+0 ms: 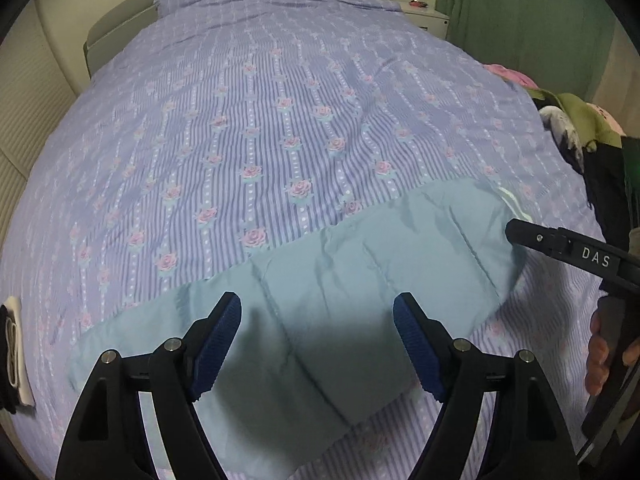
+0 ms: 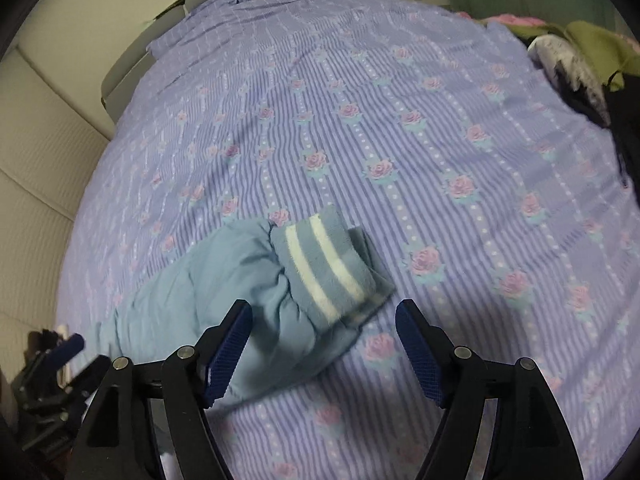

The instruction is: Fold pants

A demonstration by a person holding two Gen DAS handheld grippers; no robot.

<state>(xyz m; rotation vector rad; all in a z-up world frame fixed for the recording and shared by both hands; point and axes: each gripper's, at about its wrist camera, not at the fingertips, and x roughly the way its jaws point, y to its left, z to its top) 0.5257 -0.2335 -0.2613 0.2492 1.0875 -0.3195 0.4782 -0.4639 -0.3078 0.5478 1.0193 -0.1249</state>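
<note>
Light blue padded pants (image 1: 340, 288) lie flat across the near part of the bed. In the right wrist view the pants (image 2: 224, 280) end in a ribbed cuff (image 2: 332, 268) with two white stripes. My left gripper (image 1: 318, 320) is open and empty, hovering above the middle of the pants. My right gripper (image 2: 324, 328) is open and empty just above the cuff end. The right gripper also shows in the left wrist view (image 1: 560, 246) at the pants' right end. The left gripper appears at the left edge of the right wrist view (image 2: 60, 372).
The bed is covered by a purple striped floral cover (image 1: 280, 120). A pile of clothes (image 1: 580, 132) lies at the bed's right edge. A black and white item (image 1: 12, 360) lies at the left edge. A white nightstand (image 1: 428, 16) stands behind the bed.
</note>
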